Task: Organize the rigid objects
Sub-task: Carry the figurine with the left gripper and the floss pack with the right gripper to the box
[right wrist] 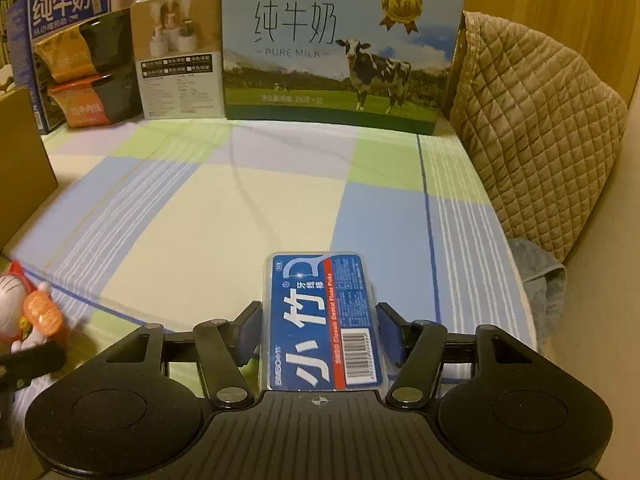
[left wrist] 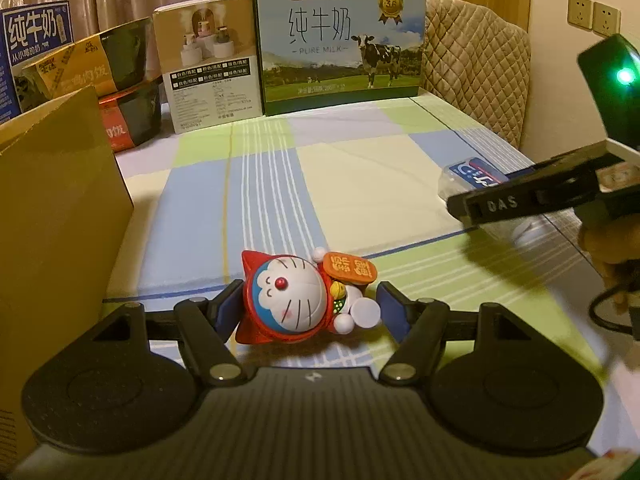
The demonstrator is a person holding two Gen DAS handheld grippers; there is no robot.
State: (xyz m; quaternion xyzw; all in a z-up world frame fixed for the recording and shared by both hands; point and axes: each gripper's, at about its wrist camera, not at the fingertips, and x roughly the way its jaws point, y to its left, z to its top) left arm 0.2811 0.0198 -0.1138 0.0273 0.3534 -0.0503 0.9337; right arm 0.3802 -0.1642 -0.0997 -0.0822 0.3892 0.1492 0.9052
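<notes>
A Doraemon figurine [left wrist: 296, 298] in a red cape lies on its side on the checked tablecloth, between the fingers of my left gripper [left wrist: 310, 310]. The left pad touches its cape; the right pad stands a little off its white foot. A clear dental floss pick box [right wrist: 322, 320] with a blue label lies between the fingers of my right gripper [right wrist: 318, 330], with small gaps on both sides. The right gripper [left wrist: 520, 196] also shows in the left wrist view over the box [left wrist: 472, 178]. The figurine [right wrist: 28, 308] shows at the left edge of the right wrist view.
A brown cardboard box [left wrist: 52, 208] stands at the left. At the back stand a pure milk carton [left wrist: 340, 44], a humidifier box [left wrist: 208, 64], stacked black bowls [left wrist: 120, 84] and a blue milk box [left wrist: 32, 48]. A quilted chair back [right wrist: 536, 128] is at the right.
</notes>
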